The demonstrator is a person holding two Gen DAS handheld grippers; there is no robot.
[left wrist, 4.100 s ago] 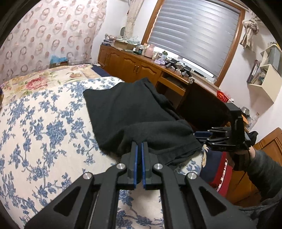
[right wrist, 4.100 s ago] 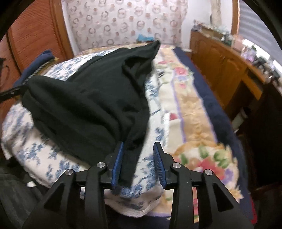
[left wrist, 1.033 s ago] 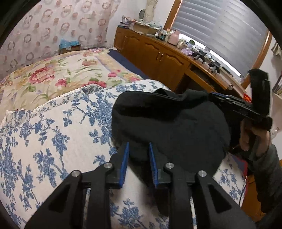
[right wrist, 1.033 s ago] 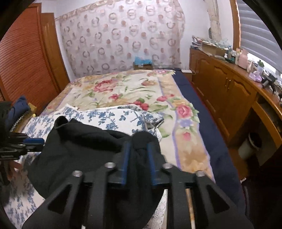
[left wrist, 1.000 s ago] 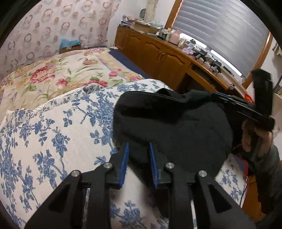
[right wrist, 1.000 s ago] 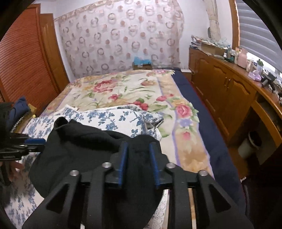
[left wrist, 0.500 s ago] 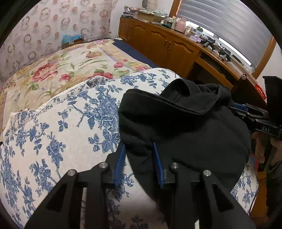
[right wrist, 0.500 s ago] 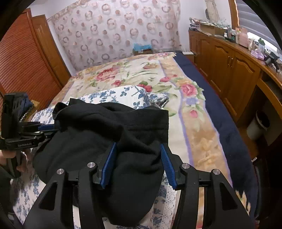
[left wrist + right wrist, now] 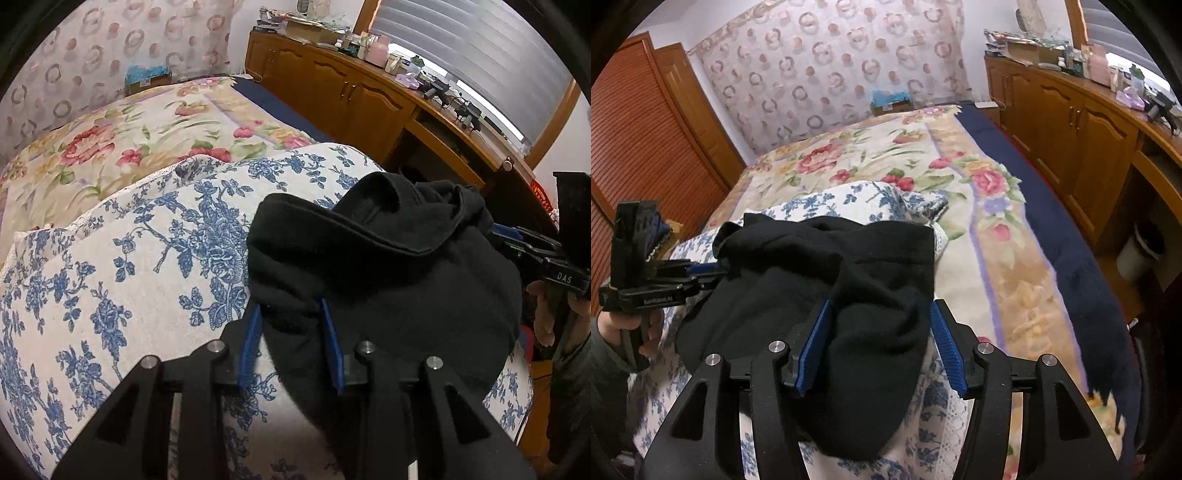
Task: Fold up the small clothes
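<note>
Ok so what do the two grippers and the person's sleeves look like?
Both grippers are matte black frames with triangular cut-outs, silver round bolt heads and ribbed blue pads: the left gripper and the right gripper. Seen side-on, the right one carries white "DAS" lettering, the left one a small white label too fine to read. Each has a black boxy block on top. The sleeves are dark grey.

1. The bed carries a cream bedspread printed with red and pink flowers, with a navy edge along the side near the cabinets.
2. A white quilt with blue flowers lies bunched on the bedspread.
3. A black garment lies folded over on that quilt.
</note>
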